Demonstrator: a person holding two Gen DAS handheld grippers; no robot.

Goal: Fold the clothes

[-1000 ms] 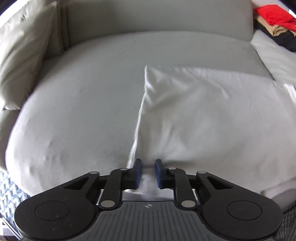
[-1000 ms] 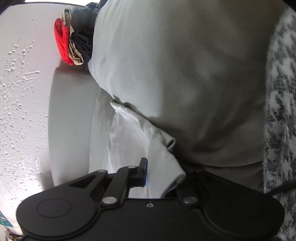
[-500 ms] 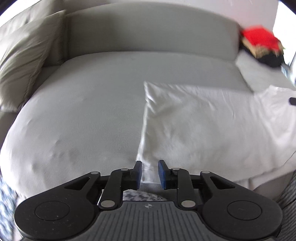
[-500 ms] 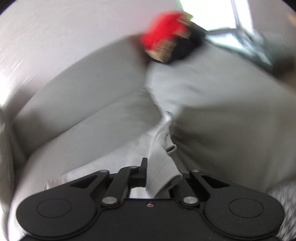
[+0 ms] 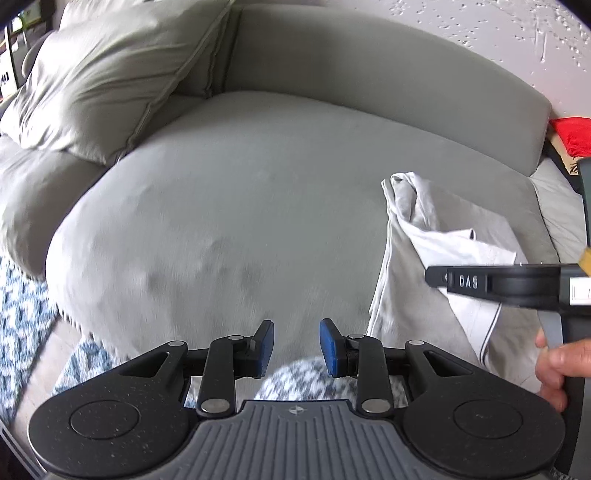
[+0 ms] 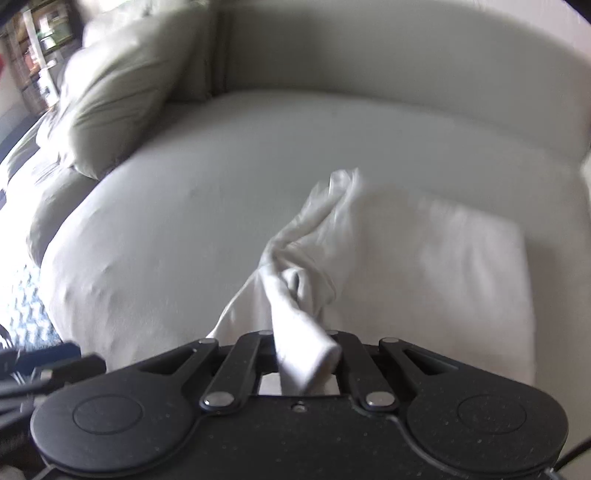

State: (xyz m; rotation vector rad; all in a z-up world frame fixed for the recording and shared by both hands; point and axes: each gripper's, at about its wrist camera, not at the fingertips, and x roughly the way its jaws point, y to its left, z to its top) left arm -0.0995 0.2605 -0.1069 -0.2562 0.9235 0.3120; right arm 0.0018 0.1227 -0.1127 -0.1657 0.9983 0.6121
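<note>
- Left wrist view: a big grey sofa [image 5: 258, 206] fills most of the picture. Its seat is wide and smooth.
- A grey pillow [image 5: 110, 81] leans in the sofa's back left corner.
- A bumpy white wall [image 5: 517, 33] stands behind the sofa's back.
- A blue and white rug [image 5: 22, 314] lies on the floor by the seat's left front corner.
- Some red cloth [image 5: 570, 134] lies past the right end of the sofa's back.
- The left gripper [image 5: 296, 347] hangs over the seat's front edge. Its blue pads [image 5: 266, 345] are a small way apart and its jaws are opening. Nothing is between them; only the seat and a bit of rug show in the gap.
- The white shirt [image 5: 424, 266] lies on the right side of the seat, bunched up at its back end. It is to the right of the left gripper and does not touch it.
- The right gripper [image 5: 439, 276] comes in from the right edge, over the shirt. A hand [image 5: 557, 365] holds its handle.
- Right wrist view: this picture is blurry. The same seat [image 6: 221, 206] and pillow [image 6: 122, 92] show.
- The right gripper [image 6: 306, 349] is closed tight on a twisted end of the shirt [image 6: 424, 258]. The cloth rises from the seat in a rope shape to the jaws, and a short rolled end [image 6: 314, 354] pokes out toward the camera. The rest of the shirt lies flat on the right side of the seat.
</note>
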